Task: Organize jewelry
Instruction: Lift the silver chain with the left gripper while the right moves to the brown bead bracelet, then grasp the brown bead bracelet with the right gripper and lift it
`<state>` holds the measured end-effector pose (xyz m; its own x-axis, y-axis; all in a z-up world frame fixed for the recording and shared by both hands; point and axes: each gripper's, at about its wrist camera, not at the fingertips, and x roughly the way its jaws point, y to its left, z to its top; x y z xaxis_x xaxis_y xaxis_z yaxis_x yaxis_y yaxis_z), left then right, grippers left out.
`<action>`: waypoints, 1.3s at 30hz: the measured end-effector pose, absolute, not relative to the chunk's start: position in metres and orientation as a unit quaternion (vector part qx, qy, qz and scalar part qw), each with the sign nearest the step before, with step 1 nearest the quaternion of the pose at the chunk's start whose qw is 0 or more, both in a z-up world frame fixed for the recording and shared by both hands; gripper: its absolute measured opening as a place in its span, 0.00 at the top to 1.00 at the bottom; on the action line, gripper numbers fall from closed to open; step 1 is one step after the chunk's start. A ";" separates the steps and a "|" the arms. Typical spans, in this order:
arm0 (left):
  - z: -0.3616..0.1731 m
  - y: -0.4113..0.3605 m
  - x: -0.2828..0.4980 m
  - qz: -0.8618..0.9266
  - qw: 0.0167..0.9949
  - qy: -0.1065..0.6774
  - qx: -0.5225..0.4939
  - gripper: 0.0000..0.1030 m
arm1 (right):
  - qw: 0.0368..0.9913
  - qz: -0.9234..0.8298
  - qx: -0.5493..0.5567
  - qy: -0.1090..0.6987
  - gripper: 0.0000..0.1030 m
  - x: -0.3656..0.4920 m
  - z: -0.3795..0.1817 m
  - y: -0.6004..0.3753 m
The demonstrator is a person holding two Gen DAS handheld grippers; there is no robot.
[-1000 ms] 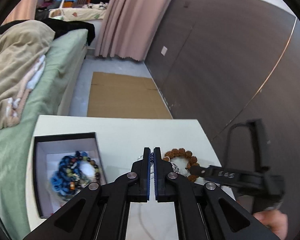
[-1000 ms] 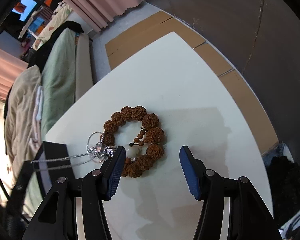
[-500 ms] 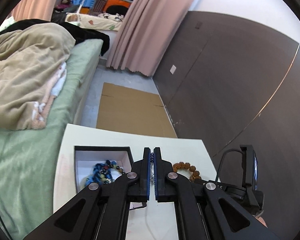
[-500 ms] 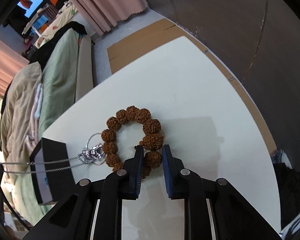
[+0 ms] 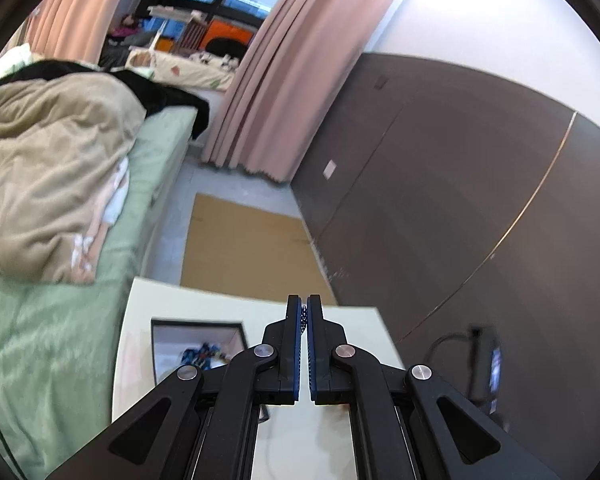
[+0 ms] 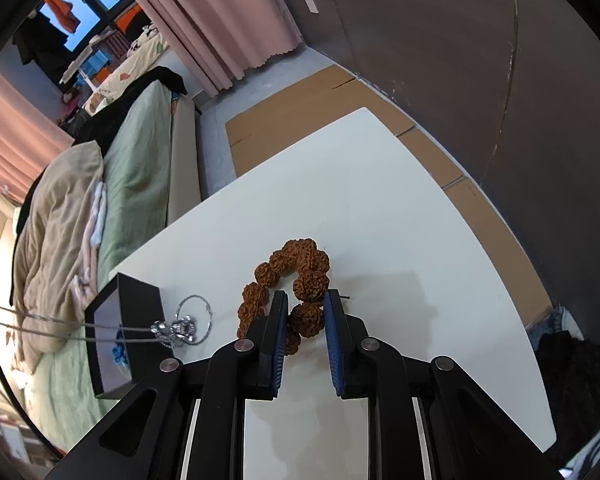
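Right wrist view: my right gripper (image 6: pixel 305 307) is clamped on the brown bead bracelet (image 6: pixel 296 276) above the white table (image 6: pixel 380 208) — black box (image 6: pixel 128 312) at left holds blue beads (image 5: pixel 202 356); left gripper (image 5: pixel 304 312) pinches a silver chain (image 6: pixel 60 326).

The left gripper (image 5: pixel 304 312) has its jaws pinched together on a thin chain; the right gripper (image 6: pixel 305 307) clamps a brown bead.

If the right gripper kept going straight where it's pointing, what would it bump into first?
Most likely the white table. The right gripper points steeply down at it, holding the brown bead bracelet, so the dangling beads would probably touch first. Depth is hard to judge.
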<state>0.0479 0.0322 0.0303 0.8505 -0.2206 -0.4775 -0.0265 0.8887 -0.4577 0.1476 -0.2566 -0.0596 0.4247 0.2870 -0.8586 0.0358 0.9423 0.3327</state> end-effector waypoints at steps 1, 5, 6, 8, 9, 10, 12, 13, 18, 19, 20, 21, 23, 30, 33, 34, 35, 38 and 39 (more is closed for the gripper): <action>0.037 0.032 0.046 -0.049 0.938 0.257 -0.228 0.98 | 0.830 0.077 0.150 0.532 0.81 0.147 -0.060 -0.256; 0.055 0.031 0.046 -0.051 0.941 0.245 -0.225 0.98 | 0.830 0.084 0.153 0.530 0.81 0.149 -0.057 -0.252; 0.060 0.028 0.047 -0.051 0.943 0.245 -0.219 0.98 | 0.830 0.086 0.154 0.530 0.82 0.149 -0.057 -0.253; 0.068 0.021 0.048 -0.049 0.947 0.244 -0.201 0.98 | 0.828 0.091 0.160 0.530 0.82 0.152 -0.056 -0.253; 0.072 0.018 0.049 -0.050 0.949 0.243 -0.194 0.98 | 0.826 0.093 0.162 0.531 0.82 0.152 -0.057 -0.252; 0.077 0.014 0.049 -0.051 0.951 0.242 -0.187 0.98 | 0.824 0.098 0.164 0.533 0.82 0.153 -0.057 -0.251; 0.087 0.009 0.050 -0.051 0.954 0.237 -0.177 0.98 | 0.822 0.108 0.166 0.534 0.82 0.154 -0.055 -0.249; 0.092 0.007 0.050 -0.051 0.956 0.234 -0.172 0.98 | 0.822 0.112 0.166 0.533 0.82 0.153 -0.054 -0.248; 0.118 -0.003 0.047 -0.044 0.965 0.220 -0.139 0.98 | 0.823 0.136 0.182 0.520 0.97 0.151 -0.045 -0.254; 0.126 -0.004 0.045 -0.042 0.967 0.215 -0.133 0.98 | 0.821 0.146 0.191 0.518 0.97 0.151 -0.043 -0.256; 0.130 -0.005 0.043 -0.040 0.968 0.211 -0.127 0.98 | 0.820 0.153 0.197 0.515 0.97 0.151 -0.042 -0.257; 0.133 -0.005 0.043 -0.037 0.969 0.209 -0.124 0.98 | 0.820 0.159 0.201 0.511 0.97 0.150 -0.040 -0.259; 0.140 -0.004 0.042 -0.030 0.971 0.204 -0.117 0.98 | 0.824 0.166 0.199 0.504 0.97 0.150 -0.036 -0.258; 0.145 0.011 0.040 -0.007 0.972 0.203 -0.117 0.98 | 0.785 0.152 0.165 0.577 0.42 0.167 -0.065 -0.251; 0.144 0.017 0.041 0.000 0.971 0.207 -0.118 0.98 | 0.797 0.115 0.117 0.581 0.41 0.173 -0.074 -0.245; 0.144 0.019 0.041 0.002 0.972 0.206 -0.117 0.98 | 0.802 0.109 0.105 0.577 0.41 0.174 -0.075 -0.243; 0.144 0.019 0.040 0.003 0.972 0.206 -0.115 0.98 | 0.805 0.111 0.097 0.575 0.41 0.176 -0.076 -0.241; 0.145 0.022 0.039 0.006 0.972 0.207 -0.115 0.98 | 0.797 0.108 0.070 0.590 0.46 0.182 -0.090 -0.231; 0.144 0.024 0.039 0.008 0.971 0.207 -0.116 0.98 | 0.793 0.103 0.059 0.597 0.59 0.184 -0.098 -0.227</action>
<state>0.0390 0.0241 0.1439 0.9139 -0.0334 -0.4045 -0.0630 0.9728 -0.2228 0.1838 -0.2270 -0.0981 0.2660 0.2343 -0.9351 -0.0928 0.9717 0.2171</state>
